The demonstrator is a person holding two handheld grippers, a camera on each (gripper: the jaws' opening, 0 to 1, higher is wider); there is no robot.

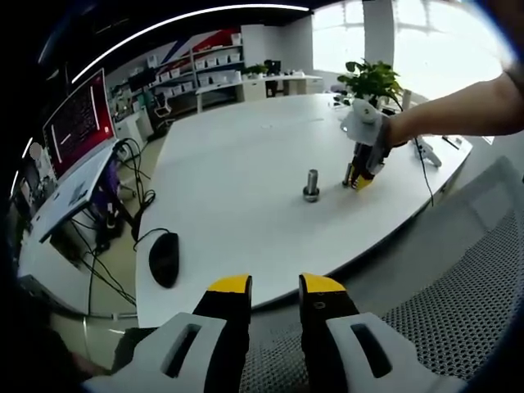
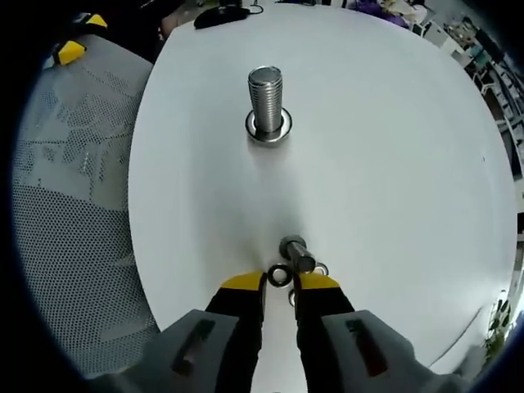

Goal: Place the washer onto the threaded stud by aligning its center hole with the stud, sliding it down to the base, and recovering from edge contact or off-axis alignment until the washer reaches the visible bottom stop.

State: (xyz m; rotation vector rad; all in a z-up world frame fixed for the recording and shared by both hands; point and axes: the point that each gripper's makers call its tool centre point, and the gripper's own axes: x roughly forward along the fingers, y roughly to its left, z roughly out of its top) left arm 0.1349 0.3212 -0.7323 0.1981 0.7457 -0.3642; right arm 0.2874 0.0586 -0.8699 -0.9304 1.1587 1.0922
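A threaded steel stud [image 2: 265, 92] stands upright on the white table [image 2: 393, 164], with a ring-shaped base [image 2: 268, 129] around its foot. In the left gripper view the stud [image 1: 311, 183] stands mid-table. My right gripper [image 2: 279, 283] is low at the table, well short of the stud, its jaws closed on a small washer [image 2: 279, 275] held between the yellow tips. A short grey metal cylinder [image 2: 296, 250] and another small ring [image 2: 321, 268] lie just past the tips. A person's arm holds the right gripper [image 1: 360, 177] just right of the stud. My left gripper [image 1: 275, 286] hangs off the table's near edge, open and holding nothing.
A black mouse [image 1: 164, 257] with its cable lies near the table's left edge. A potted plant [image 1: 372, 79] stands at the far side behind the right gripper. A mesh chair [image 1: 458, 311] sits beside the table. Desks and a monitor [image 1: 78, 123] are off to the left.
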